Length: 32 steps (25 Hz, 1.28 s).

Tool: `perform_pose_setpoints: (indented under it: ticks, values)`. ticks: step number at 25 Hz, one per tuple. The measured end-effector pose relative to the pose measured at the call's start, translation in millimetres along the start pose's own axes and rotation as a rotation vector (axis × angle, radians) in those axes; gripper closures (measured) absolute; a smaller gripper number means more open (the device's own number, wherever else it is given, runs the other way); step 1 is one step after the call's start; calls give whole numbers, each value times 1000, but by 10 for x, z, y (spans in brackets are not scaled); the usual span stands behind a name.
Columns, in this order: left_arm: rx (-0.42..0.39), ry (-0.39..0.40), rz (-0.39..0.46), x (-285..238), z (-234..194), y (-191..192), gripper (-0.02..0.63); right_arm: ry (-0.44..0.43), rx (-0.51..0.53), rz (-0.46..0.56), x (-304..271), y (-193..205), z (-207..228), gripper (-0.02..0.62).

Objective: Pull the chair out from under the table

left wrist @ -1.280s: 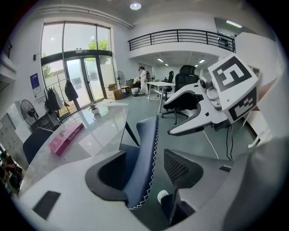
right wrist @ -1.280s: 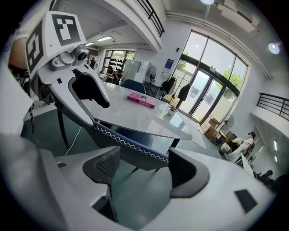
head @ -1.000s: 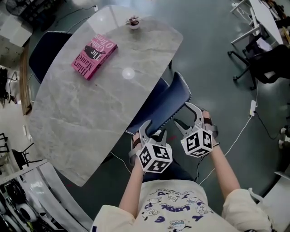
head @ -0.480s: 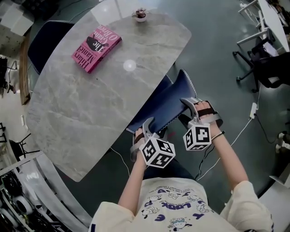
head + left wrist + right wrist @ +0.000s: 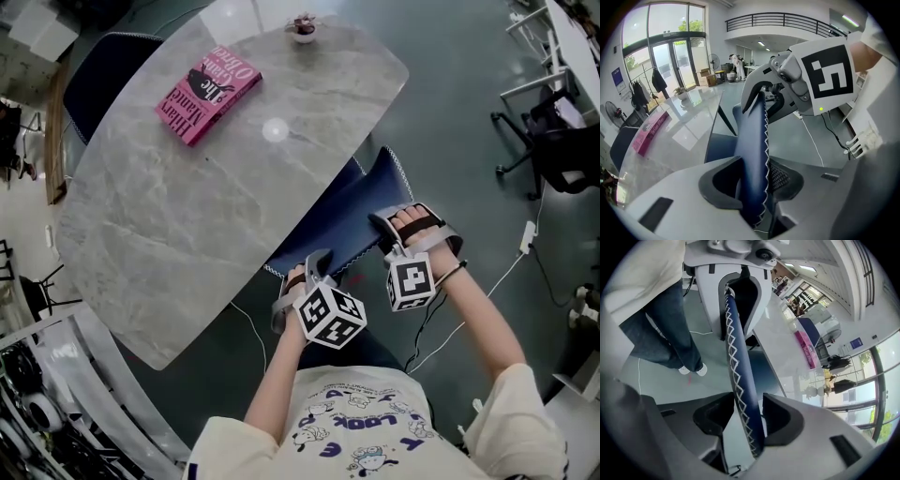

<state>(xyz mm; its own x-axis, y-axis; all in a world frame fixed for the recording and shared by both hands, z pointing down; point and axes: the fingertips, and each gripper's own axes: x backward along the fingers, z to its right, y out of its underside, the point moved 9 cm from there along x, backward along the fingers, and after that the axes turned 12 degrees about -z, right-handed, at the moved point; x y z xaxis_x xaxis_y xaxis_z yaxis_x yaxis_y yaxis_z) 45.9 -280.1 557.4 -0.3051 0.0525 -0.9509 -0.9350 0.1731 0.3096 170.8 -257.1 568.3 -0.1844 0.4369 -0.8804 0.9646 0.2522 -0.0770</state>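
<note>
Open hall, dark grey-green floor (image 5: 450,103), with glazed doors and a balcony rail showing in the left gripper view. Table (image 5: 159,234): grey stone-look top, rounded corners. On it lie a pink book (image 5: 208,92), flat, near the far left edge, and a small pot (image 5: 303,27) at the far end's edge. Chair (image 5: 349,208): dark blue, white zigzag stitching along the rim, seat tucked under the table's right edge, back standing just outside that edge. Second blue chair (image 5: 101,73): at the table's far left corner, partly under the top. Black office chair (image 5: 561,141): well apart, at right. White cable (image 5: 487,291): on the floor beside the person. Left gripper (image 5: 316,262): set on the nearer end of the chair's top rim; jaws have just been closing, half-narrowed, pads pressed on the back from both sides. Right gripper (image 5: 392,223): on the farther end of the same rim; jaws likewise just closing, clamped across the stitched edge.
</note>
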Motion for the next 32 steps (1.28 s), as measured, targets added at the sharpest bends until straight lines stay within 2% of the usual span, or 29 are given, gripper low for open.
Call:
perform_pose_setpoints:
  ticks: [5,11,23,32]
  values:
    - [-21,34,-16,14,5,-3,468,-5,98,-4,25,-6,2,454]
    - [-35,31,-29,5,-11,-17,482,-51,144,-3,9,-11,55,488]
    - [-43,-3,-68,-1,30,-36,506,-82,169,19,19,3,73,503]
    - [-27,-27,-90,0,105,-37,509,-148,172,57,32,54,52,508]
